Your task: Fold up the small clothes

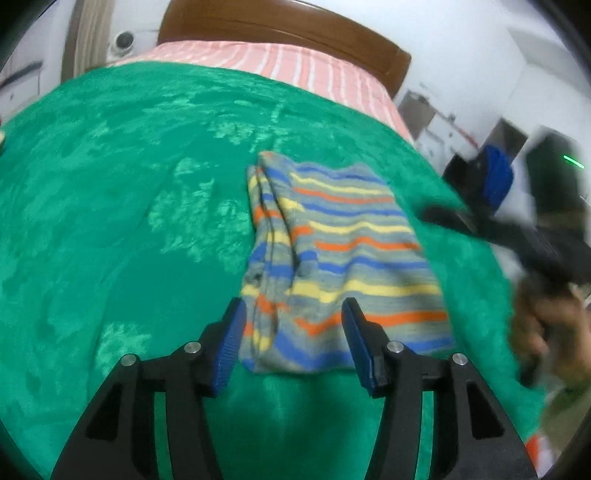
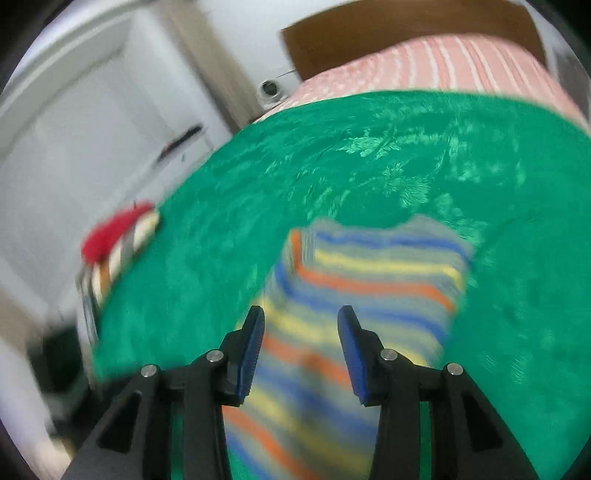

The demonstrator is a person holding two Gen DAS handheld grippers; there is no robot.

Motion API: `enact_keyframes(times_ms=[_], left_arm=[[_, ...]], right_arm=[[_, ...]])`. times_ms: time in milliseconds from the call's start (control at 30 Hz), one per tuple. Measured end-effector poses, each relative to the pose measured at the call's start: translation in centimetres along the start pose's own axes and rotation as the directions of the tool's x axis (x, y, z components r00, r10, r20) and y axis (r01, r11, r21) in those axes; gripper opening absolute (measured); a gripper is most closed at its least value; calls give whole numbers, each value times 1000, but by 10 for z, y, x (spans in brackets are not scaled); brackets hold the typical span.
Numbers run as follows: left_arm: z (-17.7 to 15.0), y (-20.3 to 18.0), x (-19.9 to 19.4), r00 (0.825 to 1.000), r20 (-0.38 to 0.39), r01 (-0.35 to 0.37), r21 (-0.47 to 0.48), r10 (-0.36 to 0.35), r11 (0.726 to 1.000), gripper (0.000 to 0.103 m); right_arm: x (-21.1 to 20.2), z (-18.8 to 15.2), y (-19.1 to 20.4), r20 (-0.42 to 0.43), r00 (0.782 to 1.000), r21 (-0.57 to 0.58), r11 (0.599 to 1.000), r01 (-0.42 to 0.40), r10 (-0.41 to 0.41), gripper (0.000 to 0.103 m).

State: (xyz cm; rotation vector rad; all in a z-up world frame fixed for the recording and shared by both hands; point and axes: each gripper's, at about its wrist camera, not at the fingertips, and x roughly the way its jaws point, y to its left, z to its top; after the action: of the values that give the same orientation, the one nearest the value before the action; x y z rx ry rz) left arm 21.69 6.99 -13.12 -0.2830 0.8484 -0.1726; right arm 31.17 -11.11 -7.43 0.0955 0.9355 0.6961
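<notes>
A small striped garment (image 1: 332, 254), grey with blue, yellow and orange bands, lies folded on the green blanket (image 1: 110, 184). My left gripper (image 1: 293, 317) is open and empty, its blue pads on either side of the garment's near left part, just above it. My right gripper (image 2: 301, 325) is open and empty over the garment (image 2: 369, 280); that view is blurred by motion. In the left wrist view the right gripper (image 1: 436, 214) shows as a dark blurred shape at the garment's right edge, with the hand that holds it.
The green blanket covers a bed with a pink striped sheet (image 1: 295, 66) and a brown headboard (image 1: 280, 26) at the far end. A red and striped folded item (image 2: 118, 247) lies at the blanket's left edge. White cabinets (image 2: 74, 147) stand beside the bed.
</notes>
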Motion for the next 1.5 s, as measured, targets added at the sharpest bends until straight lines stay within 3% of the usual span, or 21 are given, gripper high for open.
enact_keyframes(times_ms=[33, 67, 133, 200, 267, 333, 500, 600, 700, 800, 867, 900, 933, 1000, 1167, 1200, 1233, 1267, 1300, 1400, 1500], left_arm=[[3, 2, 13, 999, -21, -44, 2, 44, 999, 18], [8, 10, 30, 994, -61, -86, -3, 86, 996, 8], [12, 21, 38, 992, -100, -76, -50, 71, 996, 10], [15, 21, 25, 993, -107, -59, -52, 53, 997, 11], [23, 19, 5, 997, -59, -50, -31, 48, 998, 14], [35, 18, -2, 999, -34, 0, -20, -1, 1000, 30], [67, -8, 38, 994, -106, 37, 72, -29, 997, 32], [67, -8, 77, 979, -187, -67, 103, 86, 992, 4], [62, 12, 76, 981, -185, -63, 15, 65, 998, 5], [64, 18, 53, 986, -140, -92, 4, 92, 996, 11], [69, 33, 35, 992, -95, -93, -59, 88, 994, 48], [74, 42, 30, 997, -74, -30, -111, 22, 993, 78], [76, 47, 31, 997, -71, 4, -135, -13, 991, 96], [81, 49, 48, 990, -123, 50, -147, -69, 988, 97], [80, 33, 102, 964, -263, -43, -6, 40, 999, 96], [80, 27, 105, 966, -250, -57, 25, 61, 998, 85], [80, 20, 106, 970, -236, -50, 62, 63, 997, 51], [79, 14, 106, 970, -240, -23, 79, 42, 997, 28], [79, 8, 107, 965, -261, 10, 81, 11, 997, 16], [83, -6, 82, 981, -184, -32, 135, 57, 990, 15], [93, -11, 45, 994, -105, -16, 134, 30, 991, 15]], right_arm=[[-8, -19, 6, -23, 1000, -53, 999, 5, -6, 43], [-11, -30, 5, -39, 999, -74, 997, 0, -3, 43], [-3, -69, -3, -141, 990, -78, 997, -11, 0, 41], [10, -94, -12, -222, 973, -66, 996, 53, -66, 40], [-3, -99, -7, -156, 984, -79, 994, 71, -83, 40], [-22, -93, -3, -91, 994, -63, 997, 48, -53, 40], [-54, -79, 4, 41, 999, -57, 998, 32, -30, 41], [-53, -85, 5, 46, 998, -54, 998, 40, -38, 41], [-48, -98, 0, 9, 997, -58, 995, 76, -75, 41], [-50, -110, -15, -9, 994, -23, 993, 113, -113, 41], [-54, -108, -28, 1, 992, 7, 992, 125, -125, 48], [-55, -103, -34, 10, 993, 29, 992, 120, -121, 59], [-57, -98, -41, 27, 994, 60, 992, 107, -109, 63], [-54, -81, -59, 83, 995, 154, 987, 39, -53, 68], [15, -42, -116, 61, 994, 407, 908, -104, 87, 68], [36, -38, -124, 30, 993, 453, 884, -114, 113, 64], [48, -36, -126, 18, 992, 469, 875, -118, 125, 56], [61, -33, -121, 13, 993, 461, 880, -112, 119, 36], [67, -29, -112, -6, 997, 432, 899, -71, 81, 29], [61, -15, -56, -5, 986, 192, 967, 167, -169, 25], [36, -7, -10, 103, 968, 28, 973, 227, -229, 24]])
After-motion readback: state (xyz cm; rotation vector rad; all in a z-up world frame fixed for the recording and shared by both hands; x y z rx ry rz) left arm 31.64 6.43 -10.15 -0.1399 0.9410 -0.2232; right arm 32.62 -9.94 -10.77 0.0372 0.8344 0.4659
